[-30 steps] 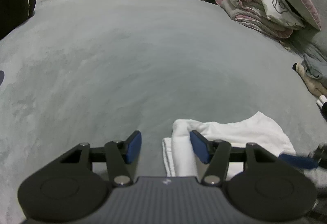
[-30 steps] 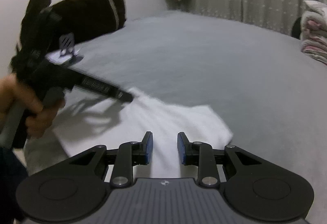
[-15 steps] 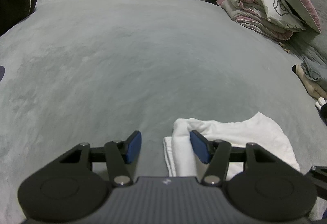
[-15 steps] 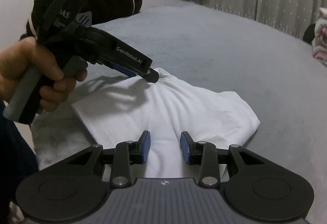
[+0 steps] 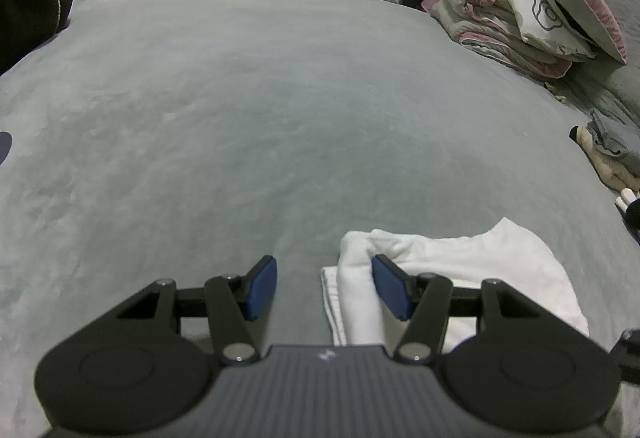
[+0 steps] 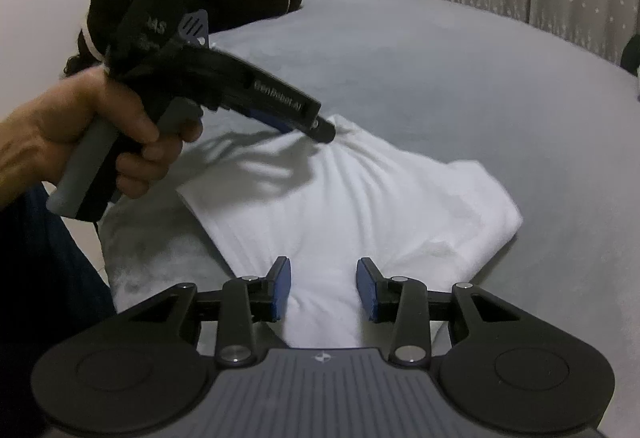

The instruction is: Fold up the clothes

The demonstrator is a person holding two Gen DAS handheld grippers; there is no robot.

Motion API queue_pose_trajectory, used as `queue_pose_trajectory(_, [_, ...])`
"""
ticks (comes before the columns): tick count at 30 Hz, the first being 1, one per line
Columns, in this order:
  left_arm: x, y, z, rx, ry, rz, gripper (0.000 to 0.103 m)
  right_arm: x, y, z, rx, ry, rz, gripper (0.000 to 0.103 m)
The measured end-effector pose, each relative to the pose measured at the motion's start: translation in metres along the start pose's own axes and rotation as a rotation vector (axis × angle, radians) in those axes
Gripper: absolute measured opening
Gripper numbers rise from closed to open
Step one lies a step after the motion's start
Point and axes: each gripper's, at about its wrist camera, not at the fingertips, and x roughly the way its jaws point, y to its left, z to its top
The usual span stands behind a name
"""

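Lying folded on the grey bed (image 5: 280, 110) is the white garment (image 6: 360, 198). Left gripper (image 5: 324, 288) jaws gape open over its edge; right gripper (image 6: 323, 288) jaws are open above it too.

The right hand-held gripper (image 6: 323, 288) has spread its fingers wider over the white garment (image 6: 372, 198) and drawn back from it. The left hand-held gripper (image 6: 320, 128) now presses the garment's far corner, bunching the cloth.

Soft white cloth garment (image 6: 352, 198) on matt, plush grey bedspread (image 5: 260, 110)
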Motion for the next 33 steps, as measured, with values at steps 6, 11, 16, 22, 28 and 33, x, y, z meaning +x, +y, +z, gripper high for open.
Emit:
queue_pose_trajectory(6, [-0.032, 0.0, -0.004, 0.059, -0.073, -0.006, 0.045, -0.003, -0.022, 0.002, 0.067, -0.005, -0.042, 0.036])
queue_pose_trajectory(11, [-0.035, -0.015, -0.02, 0.146, -0.054, -0.04, 0.043, 0.01, -0.027, 0.0, 0.092, 0.014, -0.057, 0.04])
queue_pose_trajectory(16, [-0.026, -0.022, -0.028, 0.204, -0.01, 0.01, 0.044, 0.009, -0.023, 0.003, 0.067, 0.03, -0.049, 0.039])
queue_pose_trajectory(22, [-0.029, -0.018, -0.03, 0.193, -0.009, 0.011, 0.044, -0.002, -0.05, -0.001, 0.138, 0.024, -0.078, 0.039])
queue_pose_trajectory(28, [-0.026, -0.015, -0.026, 0.187, -0.002, 0.008, 0.044, 0.007, -0.048, -0.005, 0.109, 0.042, -0.096, 0.043])
queue_pose_trajectory(33, [-0.028, 0.0, -0.023, 0.109, 0.018, -0.017, 0.043, 0.002, -0.061, -0.004, 0.158, 0.071, -0.068, 0.049])
